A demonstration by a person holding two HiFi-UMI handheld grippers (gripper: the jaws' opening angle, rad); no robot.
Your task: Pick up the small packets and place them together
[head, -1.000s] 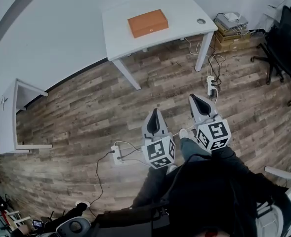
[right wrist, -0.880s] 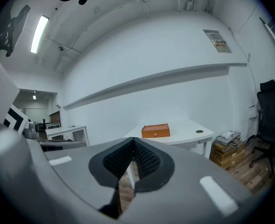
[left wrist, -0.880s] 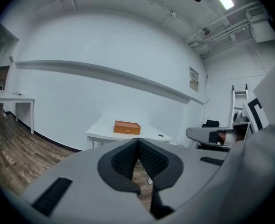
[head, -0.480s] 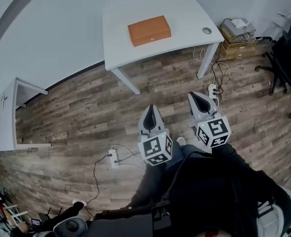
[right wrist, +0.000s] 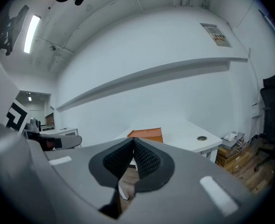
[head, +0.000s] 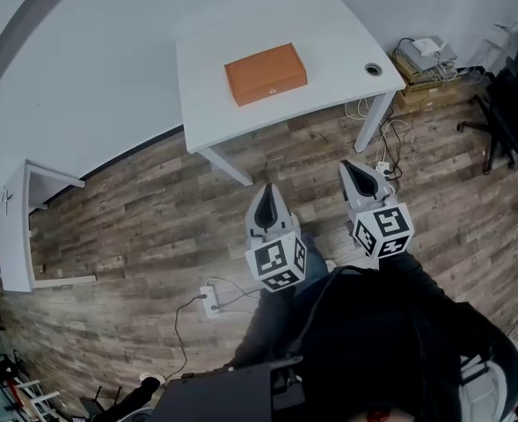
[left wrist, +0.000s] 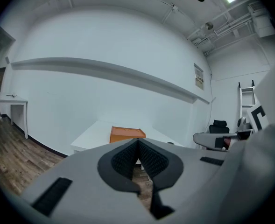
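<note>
Head view: the small packets cannot be made out in any view. The only item on the white bench [head: 329, 33] is an orange box [head: 266, 74], flat and rectangular, lying near the middle of the top with its lid down. Its contents are hidden. A round cable hole [head: 373, 69] sits at the bench's right corner.

Left gripper [head: 266, 192] and right gripper [head: 353, 170] are held side by side over the wood floor [head: 135, 236], well apart from the bench, both pointing toward it.

- Left gripper view: the ribbed fingers [left wrist: 128, 158] are clenched tip to tip with nothing between them. The orange box shows just above the tips.
- Right gripper view: the fingers [right wrist: 146, 160] are likewise clenched and empty.

A power strip [head: 210, 299] with trailing cables lies on the floor left of the person. Stacked cardboard boxes [head: 426, 82] and a black office chair [head: 514, 77] stand right of the bench.
</note>
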